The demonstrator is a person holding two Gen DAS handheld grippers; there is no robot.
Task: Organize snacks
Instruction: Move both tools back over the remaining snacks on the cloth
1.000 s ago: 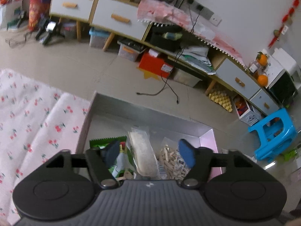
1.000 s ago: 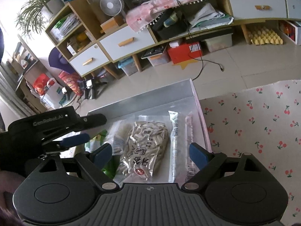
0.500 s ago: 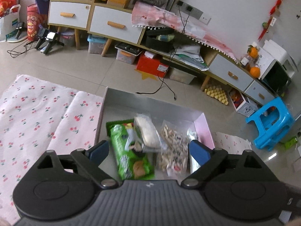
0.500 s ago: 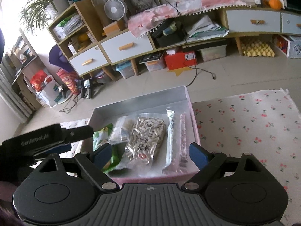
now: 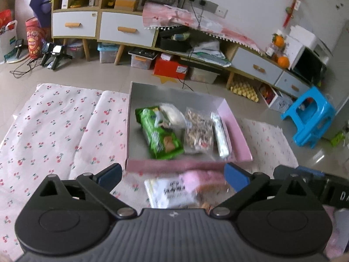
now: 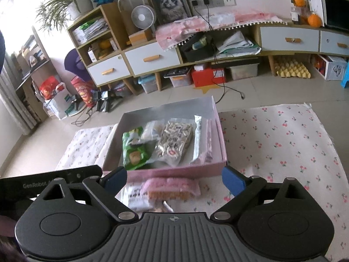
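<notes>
Wide-open right tool (image 6: 174,178) above pink snack pack (image 6: 172,188) beside box (image 6: 174,171).

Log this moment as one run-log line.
left hand-held gripper: open, empty | right hand-held gripper: open, empty | box: four snacks | cloth: pink pack outside

A long wooden cabinet (image 6: 152,59) with white drawers is set against the wall. On it a small white fan (image 6: 142,17) and a framed cat picture (image 6: 169,3) are seen. Beneath it a red box (image 6: 208,76) is kept, with a yellow egg tray (image 6: 292,67) to the right. A blue stool (image 5: 309,118) is placed right of the cabinet.
</notes>
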